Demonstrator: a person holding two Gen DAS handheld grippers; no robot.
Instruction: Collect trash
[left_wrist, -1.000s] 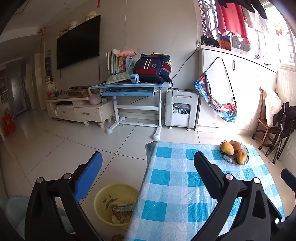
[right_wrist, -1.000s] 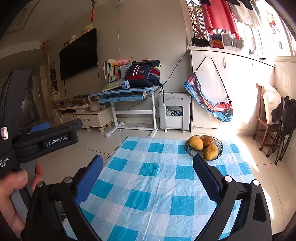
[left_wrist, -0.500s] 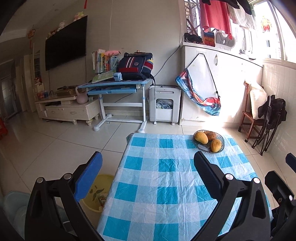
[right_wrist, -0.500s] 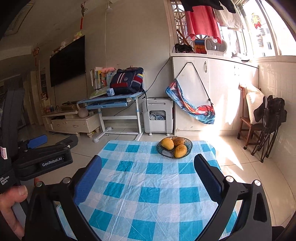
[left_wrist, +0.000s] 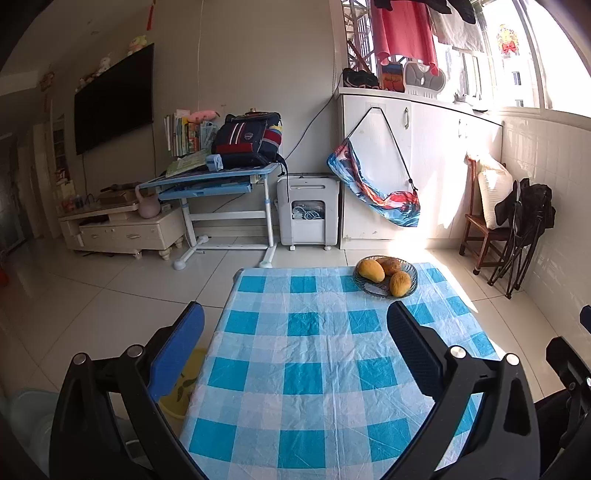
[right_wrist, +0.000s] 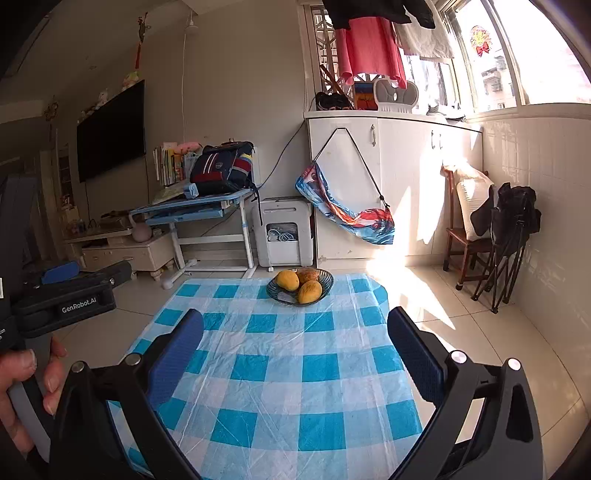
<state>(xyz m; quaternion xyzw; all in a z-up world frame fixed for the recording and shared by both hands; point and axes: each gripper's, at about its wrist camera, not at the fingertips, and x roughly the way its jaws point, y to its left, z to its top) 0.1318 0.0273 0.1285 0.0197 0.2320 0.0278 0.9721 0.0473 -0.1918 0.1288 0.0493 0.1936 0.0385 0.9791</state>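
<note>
No trash on the checked tablecloth (left_wrist: 314, 354), only a fruit bowl (left_wrist: 385, 276). Yellow bin (left_wrist: 181, 387) beside the table holds scraps. Left gripper (left_wrist: 295, 343) and right gripper (right_wrist: 295, 343): spread, empty. Collecting looks finished.

A: What covers the counter (left_wrist: 325, 369)?

B: A blue-and-white checked cloth (left_wrist: 258, 398), creased, spread over the whole top, filling the lower centre of both frames.

A: Anything on it?

B: A dark glass bowl (left_wrist: 385, 280) at the far edge, upper right of the cloth in the left wrist view, upper centre in the right wrist view (right_wrist: 300, 286). Three yellow-orange fruits (left_wrist: 371, 270) lie in it, touching each other.

A: And the floor (left_wrist: 110, 306)?

B: Pale glossy tiles. A yellow tub (left_wrist: 181, 391) stands on them at lower left, just beside the counter's left edge, partly hidden behind it.
</note>
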